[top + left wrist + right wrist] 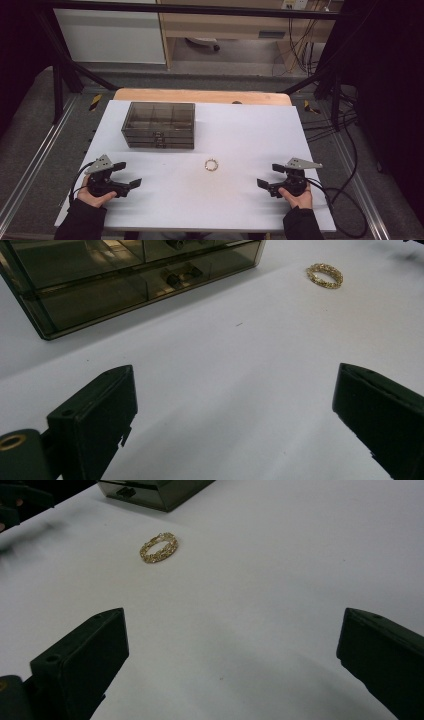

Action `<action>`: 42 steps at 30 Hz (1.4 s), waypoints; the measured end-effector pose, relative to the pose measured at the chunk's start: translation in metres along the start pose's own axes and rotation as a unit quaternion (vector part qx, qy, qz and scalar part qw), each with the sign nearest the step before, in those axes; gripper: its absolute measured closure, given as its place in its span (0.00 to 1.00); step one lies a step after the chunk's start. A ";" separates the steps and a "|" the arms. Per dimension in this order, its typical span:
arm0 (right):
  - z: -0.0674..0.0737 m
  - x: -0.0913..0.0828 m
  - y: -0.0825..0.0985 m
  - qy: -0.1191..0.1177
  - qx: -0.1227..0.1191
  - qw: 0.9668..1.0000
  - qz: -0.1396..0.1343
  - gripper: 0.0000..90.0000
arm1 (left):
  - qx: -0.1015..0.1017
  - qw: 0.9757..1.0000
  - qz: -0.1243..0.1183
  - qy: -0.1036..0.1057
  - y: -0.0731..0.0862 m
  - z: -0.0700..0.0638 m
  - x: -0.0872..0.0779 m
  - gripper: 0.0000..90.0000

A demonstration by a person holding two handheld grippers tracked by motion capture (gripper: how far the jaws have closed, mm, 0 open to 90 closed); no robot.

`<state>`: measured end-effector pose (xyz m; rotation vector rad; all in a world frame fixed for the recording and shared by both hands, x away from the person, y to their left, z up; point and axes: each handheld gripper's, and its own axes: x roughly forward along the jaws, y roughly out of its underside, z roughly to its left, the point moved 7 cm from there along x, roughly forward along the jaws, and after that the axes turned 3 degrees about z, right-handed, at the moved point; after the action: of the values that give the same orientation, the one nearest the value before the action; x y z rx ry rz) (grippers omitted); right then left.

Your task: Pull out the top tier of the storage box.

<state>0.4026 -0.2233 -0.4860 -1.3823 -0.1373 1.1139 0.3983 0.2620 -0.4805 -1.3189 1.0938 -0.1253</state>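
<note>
Near table centre, at about five o'clock from the smoky translucent plastic drawer box [158, 125]: small gold chain bracelet [211, 164], coiled in a ring, flat on the white tabletop [240, 130], well apart from both grippers. Box toward eleven o'clock on the table, drawers shut, dark handles facing the person.

Left gripper [124, 175] at eight o'clock, released, jaws spread wide, nothing between them, resting low at the table's near edge. Right gripper [271, 175] at four o'clock, likewise released and empty, jaws wide, aimed toward the bracelet.

Likely work: bracelet into one of the drawers. No step begun yet.

Risks from here:
- Thin, flat, loose links: easy to skid across the smooth surface under a shallow approach, or to be pinched by a single strand and left dangling.
- Jaw tips striking the table on too steep a descent.
- Light box liable to slide toward twelve o'clock or tip on a one-gripper pull of a handle, unless braced by the other.
- Small drawer handles: easy slip from wide pads.
- Bracelet draping over a drawer edge and jamming it on closing.
</note>
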 end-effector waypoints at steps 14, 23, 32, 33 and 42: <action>0.000 0.000 0.000 0.002 -0.003 1.000 0.001 0.01 | 0.008 1.000 0.004 -0.005 -0.004 0.000 0.001 0.05; -0.001 0.000 0.001 0.002 -0.007 1.000 0.005 0.01 | 0.021 1.000 0.008 -0.013 -0.008 0.001 0.002 0.05; 0.000 0.000 0.001 0.003 -0.008 1.000 0.006 0.01 | 0.045 0.998 0.016 -0.027 -0.013 0.001 0.002 0.05; 0.000 0.000 0.001 0.003 -0.008 1.000 0.006 0.01 | 0.045 0.998 0.016 -0.027 -0.013 0.001 0.002 0.05; -0.001 0.000 0.001 0.003 -0.008 1.000 0.006 0.01 | 0.075 0.996 0.024 -0.037 -0.017 -0.001 0.001 0.05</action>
<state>0.4025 -0.2242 -0.4867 -1.4018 -0.1329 1.1210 0.4057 0.2554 -0.4672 -1.1542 1.0329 -0.1205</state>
